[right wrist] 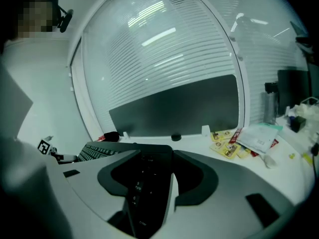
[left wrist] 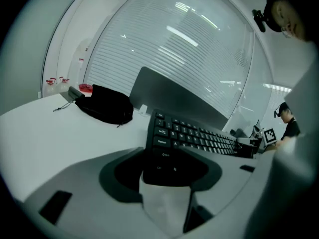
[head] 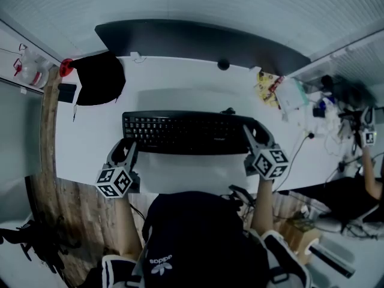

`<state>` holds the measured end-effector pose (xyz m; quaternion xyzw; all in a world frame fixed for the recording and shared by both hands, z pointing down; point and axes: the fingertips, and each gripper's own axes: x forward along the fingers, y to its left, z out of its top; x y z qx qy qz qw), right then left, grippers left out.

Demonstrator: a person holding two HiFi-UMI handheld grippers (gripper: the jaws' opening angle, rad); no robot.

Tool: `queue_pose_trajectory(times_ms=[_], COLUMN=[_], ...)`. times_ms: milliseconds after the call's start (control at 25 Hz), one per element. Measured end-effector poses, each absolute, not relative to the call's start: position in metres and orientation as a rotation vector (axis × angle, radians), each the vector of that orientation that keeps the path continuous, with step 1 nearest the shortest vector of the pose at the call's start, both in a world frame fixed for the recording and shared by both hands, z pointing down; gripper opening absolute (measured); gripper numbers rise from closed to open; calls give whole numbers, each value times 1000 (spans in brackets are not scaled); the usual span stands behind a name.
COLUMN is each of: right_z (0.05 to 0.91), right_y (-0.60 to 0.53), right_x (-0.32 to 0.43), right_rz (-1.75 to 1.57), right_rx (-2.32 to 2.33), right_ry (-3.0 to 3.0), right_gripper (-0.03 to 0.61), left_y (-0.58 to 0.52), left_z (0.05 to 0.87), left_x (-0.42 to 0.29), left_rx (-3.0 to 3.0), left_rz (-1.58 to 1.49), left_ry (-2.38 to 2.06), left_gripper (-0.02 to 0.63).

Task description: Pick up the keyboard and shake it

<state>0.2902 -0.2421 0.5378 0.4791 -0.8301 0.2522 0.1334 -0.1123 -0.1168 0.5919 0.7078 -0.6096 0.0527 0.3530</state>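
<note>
Left gripper (left wrist: 167,159): jaws clamped on the keyboard's (left wrist: 199,136) left end, which fills the gap between them. The board runs across to the right gripper (right wrist: 149,171), whose jaws are likewise clamped on the numpad end. Judgement: a grip at both ends keeps the long board level for shaking.
</note>
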Motion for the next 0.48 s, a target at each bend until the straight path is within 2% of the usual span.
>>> queue_pose_trajectory(times_ms=[480], right_z=[456], right_y=[-205], right_x=[250], right_rz=[540], right_rx=[1361], right_ry=[-2569], right_gripper=[187], left_y=[-69], left_z=[509], left_x=[-149], left_rx=[1984], left_rz=[19], left_ry=[-1716], left_gripper=[216])
